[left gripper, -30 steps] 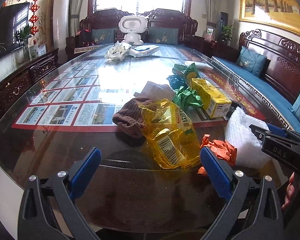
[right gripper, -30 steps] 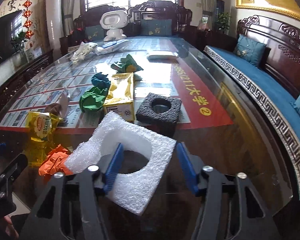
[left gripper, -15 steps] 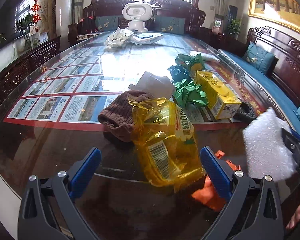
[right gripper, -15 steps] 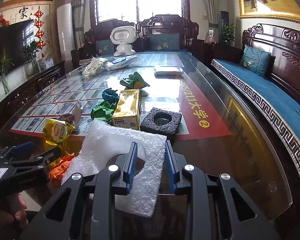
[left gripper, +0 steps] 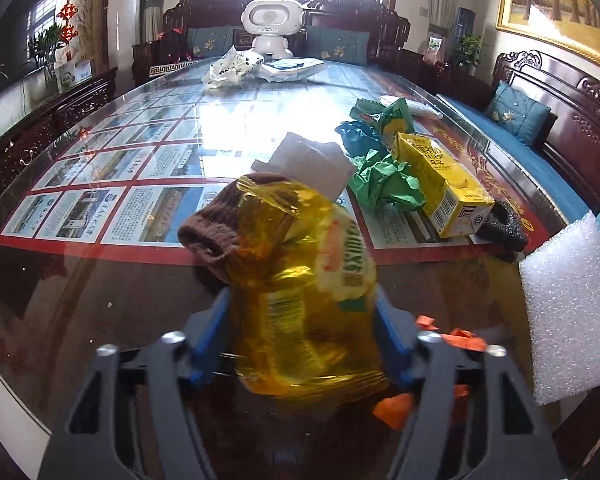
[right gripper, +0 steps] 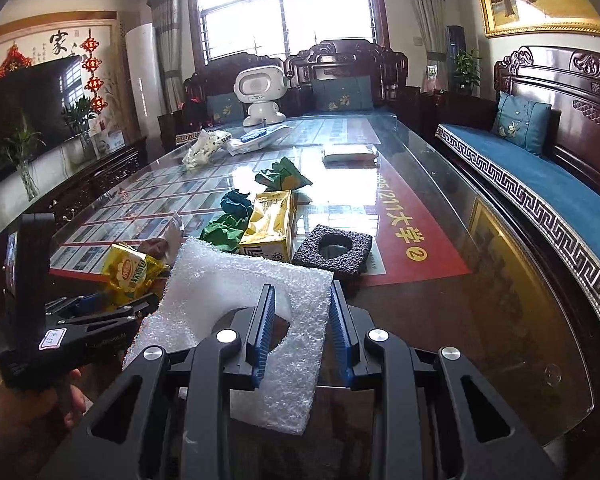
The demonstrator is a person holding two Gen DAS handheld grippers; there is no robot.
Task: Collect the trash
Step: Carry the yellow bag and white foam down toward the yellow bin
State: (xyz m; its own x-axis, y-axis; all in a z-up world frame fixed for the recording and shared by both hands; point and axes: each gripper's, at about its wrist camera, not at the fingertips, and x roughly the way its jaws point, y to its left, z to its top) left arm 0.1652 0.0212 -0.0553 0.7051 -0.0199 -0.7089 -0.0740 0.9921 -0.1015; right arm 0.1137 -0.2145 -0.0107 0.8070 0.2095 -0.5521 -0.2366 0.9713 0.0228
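Left claw (left gripper: 302, 328) grips yellow wrapper (left gripper: 304, 292), long axis pointing away.

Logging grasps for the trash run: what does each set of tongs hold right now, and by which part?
Right tongs: white foam sheet, gripped beside its cut-out hole. Left tongs: yellow wrapper between the fingers, lower half; firm grip cannot be told.

Glass tabletop (right gripper: 480, 280) over printed sheets — on it: yellow carton (right gripper: 270, 226), black foam block (right gripper: 332, 248), green paper wads (left gripper: 388, 184), brown sock (left gripper: 216, 224).
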